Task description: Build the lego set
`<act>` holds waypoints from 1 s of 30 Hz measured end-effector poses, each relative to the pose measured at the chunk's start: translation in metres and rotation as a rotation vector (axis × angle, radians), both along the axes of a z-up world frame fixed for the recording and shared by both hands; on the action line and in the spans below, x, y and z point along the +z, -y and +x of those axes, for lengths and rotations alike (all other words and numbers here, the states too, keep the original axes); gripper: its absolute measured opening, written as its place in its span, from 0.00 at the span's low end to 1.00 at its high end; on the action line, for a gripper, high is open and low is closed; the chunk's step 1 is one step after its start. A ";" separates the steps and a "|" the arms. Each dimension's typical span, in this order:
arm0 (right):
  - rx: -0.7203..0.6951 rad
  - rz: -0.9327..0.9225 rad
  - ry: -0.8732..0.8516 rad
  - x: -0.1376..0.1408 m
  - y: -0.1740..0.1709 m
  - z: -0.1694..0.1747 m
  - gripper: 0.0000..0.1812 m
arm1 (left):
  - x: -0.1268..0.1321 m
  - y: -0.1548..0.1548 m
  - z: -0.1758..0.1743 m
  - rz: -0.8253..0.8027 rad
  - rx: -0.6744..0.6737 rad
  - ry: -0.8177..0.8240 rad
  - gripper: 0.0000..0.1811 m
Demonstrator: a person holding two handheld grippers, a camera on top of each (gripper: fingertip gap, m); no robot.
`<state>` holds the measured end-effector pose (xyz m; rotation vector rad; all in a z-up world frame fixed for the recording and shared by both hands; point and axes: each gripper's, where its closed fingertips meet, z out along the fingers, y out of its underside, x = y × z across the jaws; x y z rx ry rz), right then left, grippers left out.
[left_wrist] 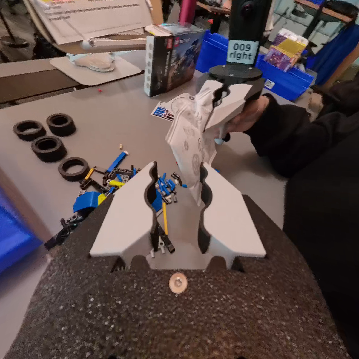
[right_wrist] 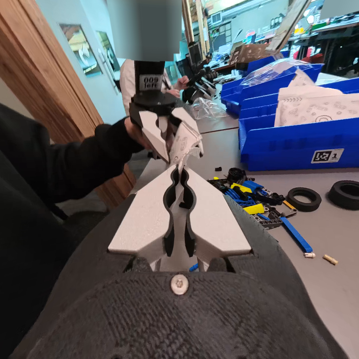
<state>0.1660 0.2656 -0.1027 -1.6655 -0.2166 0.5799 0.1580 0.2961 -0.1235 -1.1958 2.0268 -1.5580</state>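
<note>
My right gripper (right_wrist: 179, 168) is shut on a white printed paper bag (right_wrist: 182, 143) and holds it up above the grey table (left_wrist: 116, 120). From the left wrist view, the right gripper (left_wrist: 208, 124) holds the bag (left_wrist: 190, 139) so that it hangs down to my left gripper (left_wrist: 178, 165). The left gripper is open; the bag's lower end lies against its right finger. In the right wrist view the left gripper (right_wrist: 184, 155) stands open with the bag beside one finger. A pile of loose blue, black and yellow lego pieces (left_wrist: 116, 182) lies on the table (right_wrist: 250, 196).
Several black tyres (left_wrist: 48, 148) lie left of the pile. A lego box (left_wrist: 171, 60) stands at the back with a sticker sheet (left_wrist: 163, 112) before it. Blue bins (right_wrist: 291, 143) holding paper bags line one side. Cardboard (left_wrist: 87, 23) sits behind. Another person (right_wrist: 174, 85) works farther off. One gripper's finger ends stand about 5 cm off the other's.
</note>
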 end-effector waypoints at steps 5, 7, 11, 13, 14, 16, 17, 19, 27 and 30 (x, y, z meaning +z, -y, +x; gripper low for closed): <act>-0.077 -0.021 0.135 -0.004 -0.012 0.004 0.00 | 0.008 0.000 -0.003 0.052 -0.046 -0.012 0.00; -0.169 -0.022 0.153 0.002 -0.015 0.015 0.12 | 0.016 -0.010 0.001 0.046 -0.020 -0.009 0.00; -0.267 -0.060 0.260 0.011 0.004 0.021 0.19 | 0.042 -0.092 0.023 0.033 0.294 0.023 0.00; -0.249 -0.069 0.306 0.012 0.020 0.011 0.18 | 0.045 -0.150 0.035 0.080 0.490 0.019 0.00; -0.251 -0.074 0.333 0.011 0.027 0.008 0.18 | 0.043 -0.171 0.040 0.087 0.541 -0.001 0.00; -0.259 -0.091 0.370 0.004 0.043 0.005 0.16 | 0.034 -0.200 0.057 0.056 0.598 -0.040 0.00; -0.264 -0.109 0.377 -0.001 0.051 0.003 0.16 | 0.025 -0.207 0.066 0.039 0.594 -0.072 0.00; -0.271 -0.150 0.386 -0.013 0.067 0.000 0.15 | 0.007 -0.217 0.086 -0.013 0.592 -0.131 0.00; -0.381 -0.311 0.535 -0.053 0.126 0.005 0.15 | -0.057 -0.252 0.126 0.133 0.669 -0.288 0.24; -0.482 -0.305 0.518 -0.051 0.147 0.016 0.14 | -0.033 -0.259 0.118 0.200 0.744 -0.151 0.30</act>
